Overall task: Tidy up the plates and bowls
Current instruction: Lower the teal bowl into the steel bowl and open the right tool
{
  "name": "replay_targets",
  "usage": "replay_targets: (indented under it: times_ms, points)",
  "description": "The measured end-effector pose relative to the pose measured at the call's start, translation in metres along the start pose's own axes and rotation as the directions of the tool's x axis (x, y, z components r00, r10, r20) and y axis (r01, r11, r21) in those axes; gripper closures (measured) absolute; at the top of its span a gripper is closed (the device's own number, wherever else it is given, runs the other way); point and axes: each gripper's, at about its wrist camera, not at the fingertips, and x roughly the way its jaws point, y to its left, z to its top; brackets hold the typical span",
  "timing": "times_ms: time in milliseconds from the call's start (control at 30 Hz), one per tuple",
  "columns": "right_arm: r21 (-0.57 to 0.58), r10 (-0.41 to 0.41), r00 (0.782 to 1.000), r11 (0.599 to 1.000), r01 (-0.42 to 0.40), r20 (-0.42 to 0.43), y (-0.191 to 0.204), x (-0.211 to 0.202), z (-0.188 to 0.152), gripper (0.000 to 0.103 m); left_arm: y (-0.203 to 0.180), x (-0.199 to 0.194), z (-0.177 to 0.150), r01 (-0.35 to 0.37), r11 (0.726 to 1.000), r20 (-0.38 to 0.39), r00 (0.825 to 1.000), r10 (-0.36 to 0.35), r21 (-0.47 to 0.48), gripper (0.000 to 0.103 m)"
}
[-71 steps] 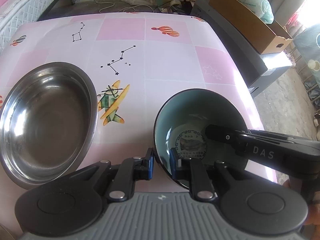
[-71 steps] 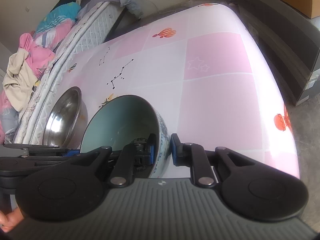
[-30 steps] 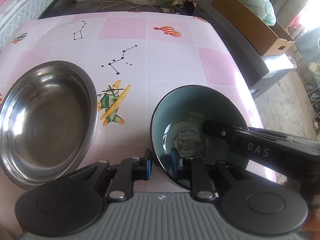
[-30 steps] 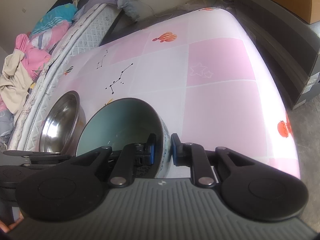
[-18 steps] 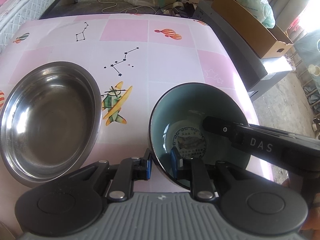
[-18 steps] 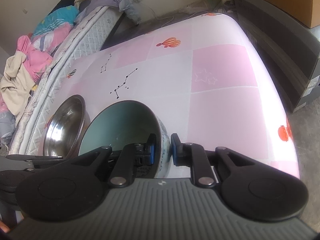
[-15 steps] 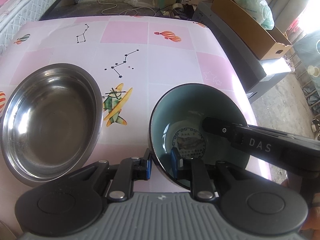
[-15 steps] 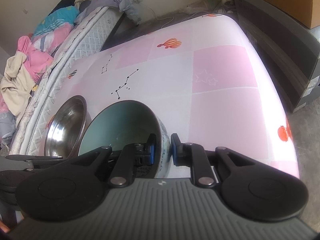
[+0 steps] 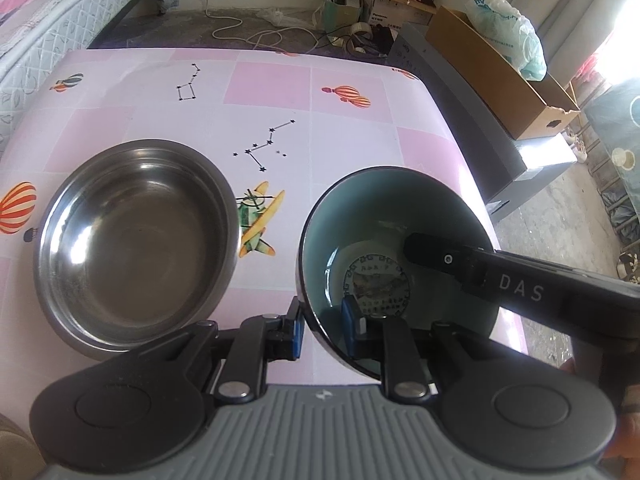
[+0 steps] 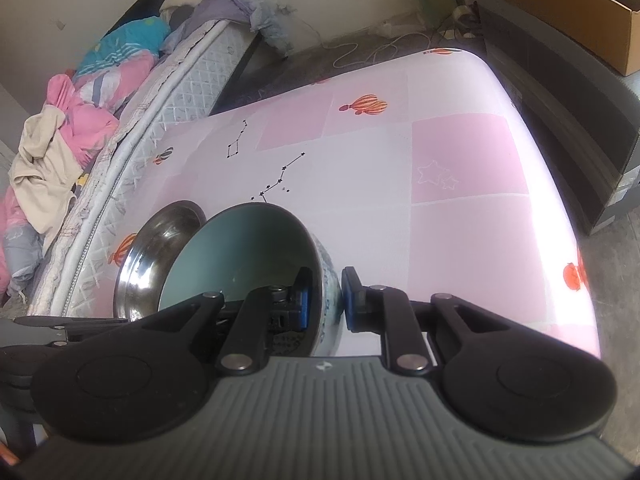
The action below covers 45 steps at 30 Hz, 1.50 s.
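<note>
A steel bowl [image 9: 136,240] sits on the pink-checked table [image 9: 352,140] just left of the teal ceramic bowl [image 9: 384,216], with a mattress [image 10: 176,92] and a cardboard box [image 9: 500,76] beyond the table's edges. The teal bowl's mouth faces up, slightly tilted. The left gripper [image 9: 320,326] and right gripper [image 10: 323,300] each have their fingers clamped on opposite sides of its rim.

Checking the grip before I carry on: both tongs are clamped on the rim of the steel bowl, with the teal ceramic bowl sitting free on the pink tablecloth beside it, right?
Reversed. Both the left tongs and right tongs clamp the teal ceramic bowl's rim; the left wrist view shows it. The steel bowl sits free on the pink tablecloth beside it.
</note>
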Motion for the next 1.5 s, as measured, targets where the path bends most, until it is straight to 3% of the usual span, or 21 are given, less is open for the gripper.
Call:
replay_targets:
  times_ms: [567, 1100, 1500]
  points:
    - [-0.07, 0.027, 0.999, 0.997, -0.029, -0.02, 0.07, 0.005, 0.002, 0.088, 0.064, -0.037, -0.01, -0.011, 0.996, 0.041, 0.999, 0.014, -0.086, 0.083]
    - [-0.136, 0.058, 0.994, 0.988, -0.071, -0.094, 0.154, 0.061, -0.002, 0.088, 0.152, -0.037, -0.01, -0.048, 0.982, 0.033, 0.998, 0.054, -0.181, 0.083]
    - [-0.138, 0.05, 0.991, 0.988, -0.067, -0.126, 0.161, 0.1, 0.003, 0.088, 0.157, -0.021, 0.007, -0.067, 0.984, 0.043, 0.996, 0.075, -0.166, 0.084]
